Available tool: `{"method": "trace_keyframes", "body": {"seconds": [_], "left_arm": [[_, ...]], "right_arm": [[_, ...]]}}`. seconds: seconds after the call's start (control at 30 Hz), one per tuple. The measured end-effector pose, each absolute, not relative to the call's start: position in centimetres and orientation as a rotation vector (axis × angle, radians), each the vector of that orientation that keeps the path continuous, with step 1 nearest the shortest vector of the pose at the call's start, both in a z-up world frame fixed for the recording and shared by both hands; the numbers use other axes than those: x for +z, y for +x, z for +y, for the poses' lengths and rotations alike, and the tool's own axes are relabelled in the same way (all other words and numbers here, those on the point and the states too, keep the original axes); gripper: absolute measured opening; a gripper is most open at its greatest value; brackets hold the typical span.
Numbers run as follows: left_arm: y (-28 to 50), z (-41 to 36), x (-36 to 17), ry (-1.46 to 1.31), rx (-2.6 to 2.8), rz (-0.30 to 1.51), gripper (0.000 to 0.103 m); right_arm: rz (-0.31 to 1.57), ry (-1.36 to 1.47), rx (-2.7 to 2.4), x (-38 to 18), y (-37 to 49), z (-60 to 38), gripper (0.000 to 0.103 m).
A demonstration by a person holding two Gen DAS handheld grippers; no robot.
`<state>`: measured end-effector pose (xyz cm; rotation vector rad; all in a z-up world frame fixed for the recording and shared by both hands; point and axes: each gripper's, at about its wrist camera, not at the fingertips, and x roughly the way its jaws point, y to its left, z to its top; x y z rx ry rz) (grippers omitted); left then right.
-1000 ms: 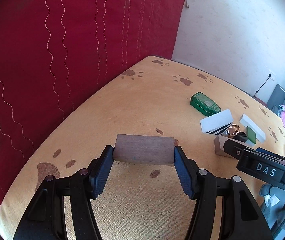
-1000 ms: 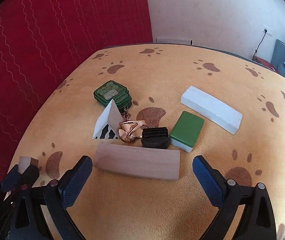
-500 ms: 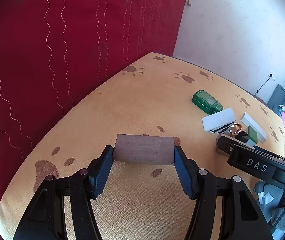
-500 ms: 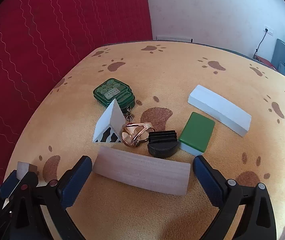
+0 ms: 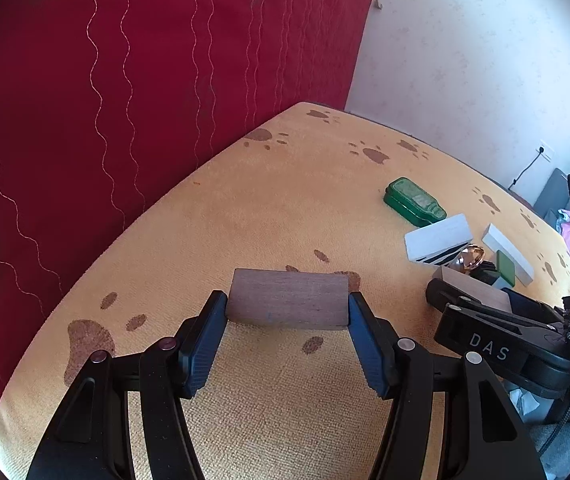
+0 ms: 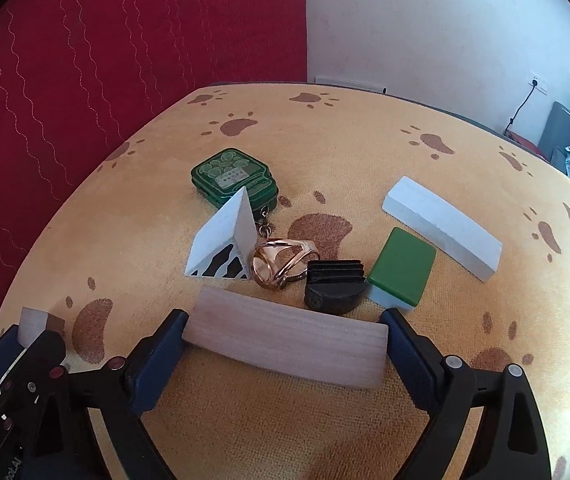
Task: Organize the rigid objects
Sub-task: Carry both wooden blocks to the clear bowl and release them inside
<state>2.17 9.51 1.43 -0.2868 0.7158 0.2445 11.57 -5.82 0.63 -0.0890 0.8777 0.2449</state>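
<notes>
Between the left gripper's [image 5: 288, 312] fingers sits a dark wood block [image 5: 288, 298], squeezed at both short ends above the orange surface [image 5: 245, 208]. If the hand tips, the block could slide out and fall.

On the right view, the right gripper [image 6: 285, 340] has just been closing, and its fingers stand wide around a long pale block [image 6: 285, 342]. They seem to touch both ends. The block may bump the black piece [image 6: 335, 288] or ring [image 6: 281, 260] just behind.
</notes>
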Motion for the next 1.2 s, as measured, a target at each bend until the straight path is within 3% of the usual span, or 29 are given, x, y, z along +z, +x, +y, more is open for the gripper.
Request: {"method": "trace_keyframes", "body": {"seconds": [1.2], "left_arm": [[2.4,8.3,1.6,-0.238,0.232,0.717,0.061]], "right_arm": [[0.785,0.135,0.062,3.1,2.1,-21.5,0.097]]}}
